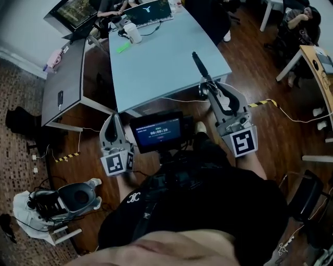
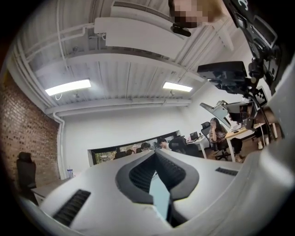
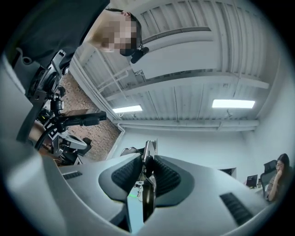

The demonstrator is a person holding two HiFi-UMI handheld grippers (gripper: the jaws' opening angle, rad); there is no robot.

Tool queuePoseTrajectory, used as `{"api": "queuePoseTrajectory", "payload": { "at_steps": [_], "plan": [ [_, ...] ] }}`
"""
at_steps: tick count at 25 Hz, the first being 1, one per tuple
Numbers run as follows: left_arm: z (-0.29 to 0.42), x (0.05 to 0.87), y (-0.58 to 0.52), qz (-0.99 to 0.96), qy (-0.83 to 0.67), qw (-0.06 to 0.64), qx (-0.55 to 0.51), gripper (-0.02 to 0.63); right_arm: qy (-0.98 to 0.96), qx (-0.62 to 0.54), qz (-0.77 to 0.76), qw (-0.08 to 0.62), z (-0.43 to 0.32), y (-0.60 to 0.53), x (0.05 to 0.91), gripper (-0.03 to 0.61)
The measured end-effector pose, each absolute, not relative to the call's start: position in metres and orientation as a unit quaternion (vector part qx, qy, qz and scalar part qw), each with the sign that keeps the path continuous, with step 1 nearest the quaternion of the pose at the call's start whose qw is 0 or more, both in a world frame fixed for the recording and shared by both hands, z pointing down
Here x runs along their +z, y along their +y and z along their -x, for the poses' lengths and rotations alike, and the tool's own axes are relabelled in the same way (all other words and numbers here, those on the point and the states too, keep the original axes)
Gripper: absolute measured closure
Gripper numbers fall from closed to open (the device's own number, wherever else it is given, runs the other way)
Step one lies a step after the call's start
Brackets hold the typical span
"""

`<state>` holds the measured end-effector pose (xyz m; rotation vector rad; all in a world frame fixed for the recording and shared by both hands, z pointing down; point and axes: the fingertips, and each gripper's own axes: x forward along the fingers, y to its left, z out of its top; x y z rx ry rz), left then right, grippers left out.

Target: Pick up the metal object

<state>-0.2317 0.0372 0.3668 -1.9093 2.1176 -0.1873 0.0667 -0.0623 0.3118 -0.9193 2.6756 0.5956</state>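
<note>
My right gripper (image 1: 209,87) is shut on the metal object (image 1: 200,64), a slim dark rod that sticks out past the fingertips over the near right corner of the pale blue table (image 1: 166,62). In the right gripper view the metal object (image 3: 149,148) stands as a thin shiny piece clamped between the ribbed pads (image 3: 125,174), with the right gripper (image 3: 144,162) pointing up at the ceiling. My left gripper (image 1: 112,119) hangs near the table's front left corner. In the left gripper view the left gripper (image 2: 155,156) is shut with nothing in it.
A laptop (image 1: 148,13), a white cup (image 1: 132,32) and a green item (image 1: 123,47) lie at the table's far end. A grey side desk (image 1: 62,88) stands left. A small screen (image 1: 157,132) sits between my grippers. A grey device (image 1: 75,197) lies on the floor.
</note>
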Motion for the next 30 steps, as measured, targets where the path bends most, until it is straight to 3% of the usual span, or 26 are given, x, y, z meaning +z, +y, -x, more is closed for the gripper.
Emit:
{"api": "queuePoseTrajectory", "payload": {
  "at_steps": [11, 30],
  "plan": [
    [0.159, 0.344, 0.112, 0.673, 0.723, 0.142, -0.067, 0.604, 0.924, 0.179, 0.315, 0.121, -0.130, 0.018, 0.309, 0.517],
    [0.172, 0.335, 0.108, 0.657, 0.730, 0.174, -0.074, 0.603, 0.923, 0.177, 0.321, 0.116, -0.136, 0.013, 0.298, 0.518]
  ]
}}
